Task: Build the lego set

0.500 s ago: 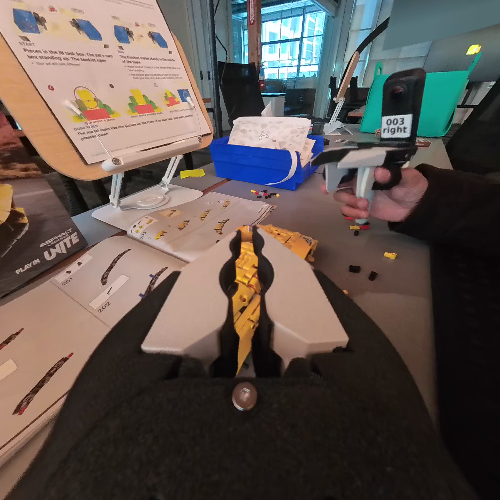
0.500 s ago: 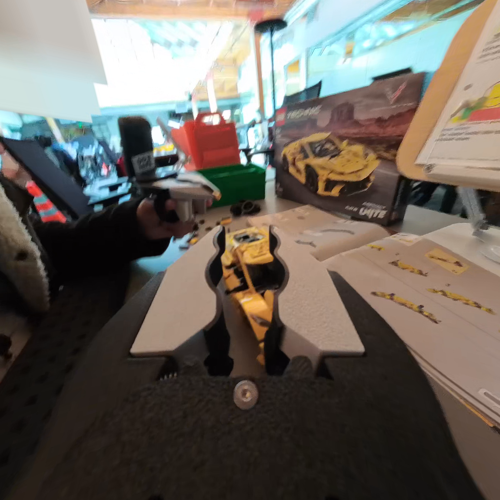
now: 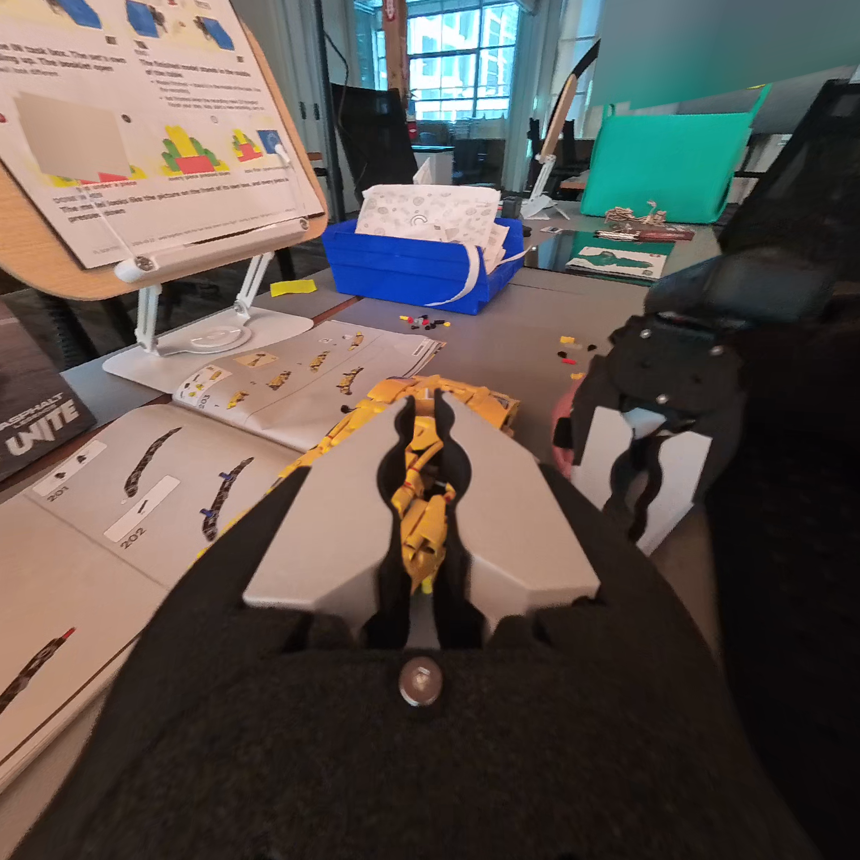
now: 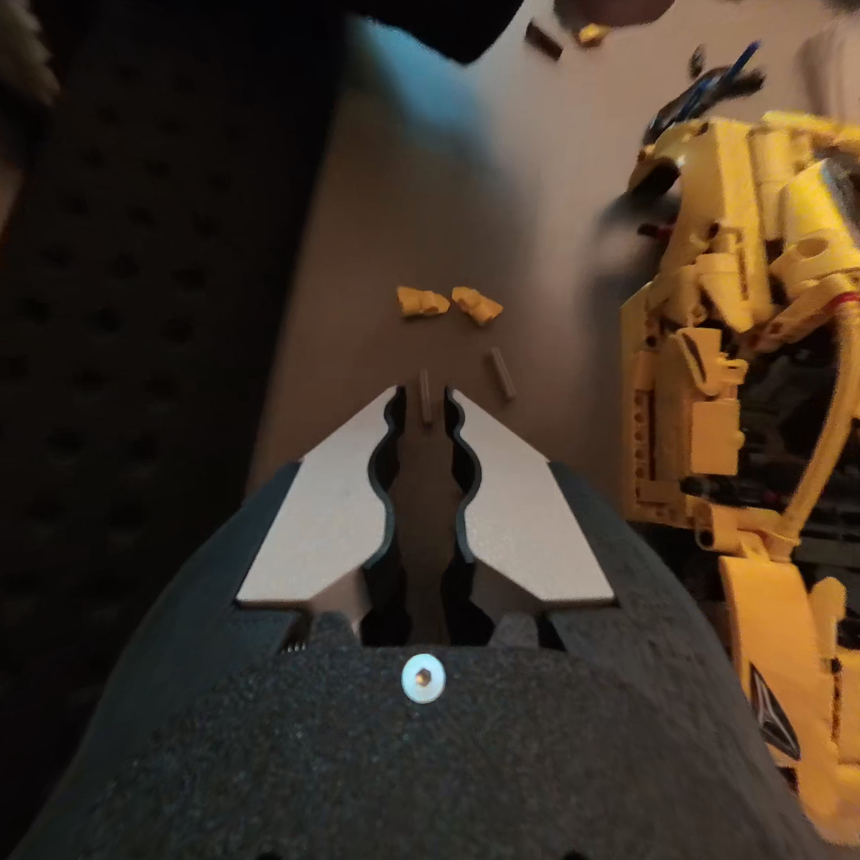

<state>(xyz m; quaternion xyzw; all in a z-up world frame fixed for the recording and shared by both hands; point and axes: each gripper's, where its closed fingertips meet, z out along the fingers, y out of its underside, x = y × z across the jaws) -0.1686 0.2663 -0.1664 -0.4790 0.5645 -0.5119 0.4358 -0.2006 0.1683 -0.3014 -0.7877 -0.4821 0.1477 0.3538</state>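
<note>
In the left wrist view, the left gripper [image 3: 424, 400] fills the lower centre of the frame, its pale grey fingers drawn close around the partly built yellow brick car model [image 3: 421, 516], whose body runs through the narrow gap between them and spreads out beyond the tips at mid-frame; the grip looks clamped on the model. The model sits on the grey tabletop [image 3: 493, 335], overlapping an open white instruction booklet [image 3: 307, 372] at centre left. In the upper left stands a wooden-backed sheet holder on a white stand [image 3: 153, 139], and a blue plastic bin stuffed with white paper bags [image 3: 409, 265] sits above centre. Small loose bricks [image 3: 423, 322] lie scattered just below the bin. At the right edge the right gripper [image 3: 640, 484] points downward toward the table, just beside the model. In the right wrist view, the right gripper [image 4: 424, 391] occupies the lower centre with its fingers a little apart and nothing between the pads; a short dark pin [image 4: 424, 395] lies on the table right at the gap between the tips. A second dark pin [image 4: 502, 374] lies slightly to the right, and two small yellow brick pieces [image 4: 449, 302] rest above them at mid-frame. The yellow car model [image 4: 726, 372] fills the right side of this blurred view.
</note>
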